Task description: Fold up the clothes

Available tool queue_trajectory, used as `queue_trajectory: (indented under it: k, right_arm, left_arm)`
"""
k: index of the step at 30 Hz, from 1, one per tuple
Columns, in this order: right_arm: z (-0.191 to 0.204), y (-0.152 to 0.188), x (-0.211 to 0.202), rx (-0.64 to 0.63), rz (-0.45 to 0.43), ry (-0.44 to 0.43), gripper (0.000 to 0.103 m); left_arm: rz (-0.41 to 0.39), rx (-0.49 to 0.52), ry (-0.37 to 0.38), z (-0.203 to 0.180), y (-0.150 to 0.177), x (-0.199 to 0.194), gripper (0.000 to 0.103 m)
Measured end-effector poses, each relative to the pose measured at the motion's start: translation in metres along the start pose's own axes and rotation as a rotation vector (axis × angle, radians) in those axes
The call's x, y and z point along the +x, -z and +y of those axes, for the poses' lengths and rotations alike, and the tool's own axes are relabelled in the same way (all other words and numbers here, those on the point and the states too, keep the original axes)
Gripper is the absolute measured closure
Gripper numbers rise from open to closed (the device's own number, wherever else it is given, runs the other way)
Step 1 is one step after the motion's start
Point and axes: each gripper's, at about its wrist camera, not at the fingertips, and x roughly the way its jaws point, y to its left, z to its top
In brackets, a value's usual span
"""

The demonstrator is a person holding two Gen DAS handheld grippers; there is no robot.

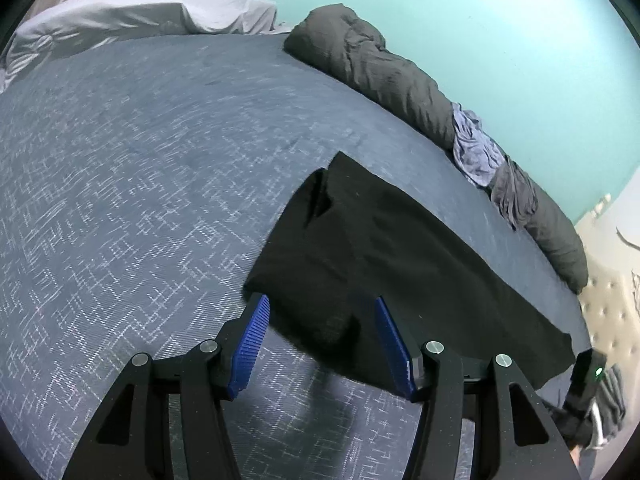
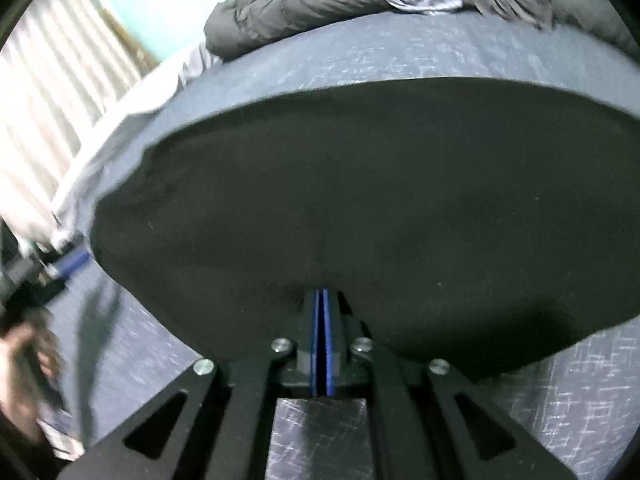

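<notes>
Two tools: my right tool [image 2: 321,300] pinches the black garment's [image 1: 400,248] near edge, lower centre; my left tool [image 1: 320,312] gapes wide. Next, I judge, left must grip.

A bed [image 1: 160,160] covered in a blue-grey crosshatch sheet fills the room, with a mint-green wall [image 1: 460,20] behind its far edge, a tufted cream headboard [image 1: 608,312] at one end, and pale striped curtains [image 2: 52,80] beyond the other.
</notes>
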Motion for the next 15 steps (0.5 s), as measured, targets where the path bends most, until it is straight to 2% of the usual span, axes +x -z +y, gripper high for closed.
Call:
queue_trajectory:
  k: [1, 4, 6, 8, 11, 13, 15]
  right_arm:
    - [-0.004, -0.002, -0.005, 0.010, -0.007, -0.012, 0.100]
    - [-0.022, -0.004, -0.032, 0.017, -0.068, 0.020, 0.087]
    - [-0.050, -0.005, -0.056, 0.070, -0.104, 0.031, 0.073]
    - [-0.080, -0.006, -0.082, 0.110, -0.141, 0.054, 0.071]
    - [-0.133, -0.008, -0.118, 0.168, -0.185, 0.147, 0.069]
    - [-0.170, -0.008, -0.139, 0.224, -0.195, 0.222, 0.062]
    - [-0.206, -0.007, -0.159, 0.278, -0.214, 0.309, 0.049]
  left_arm:
    - [-0.004, -0.002, 0.005, -0.001, 0.001, 0.000, 0.044]
    - [-0.005, -0.001, 0.014, -0.007, 0.002, 0.000, 0.044]
    - [-0.001, 0.013, 0.011, -0.013, 0.004, 0.002, 0.044]
    - [0.001, 0.027, 0.010, -0.019, 0.006, 0.003, 0.044]
    - [0.003, 0.050, 0.009, -0.029, 0.006, 0.005, 0.044]
    - [0.012, 0.063, 0.026, -0.038, 0.008, 0.008, 0.043]
    - [0.026, 0.081, 0.039, -0.048, 0.011, 0.013, 0.043]
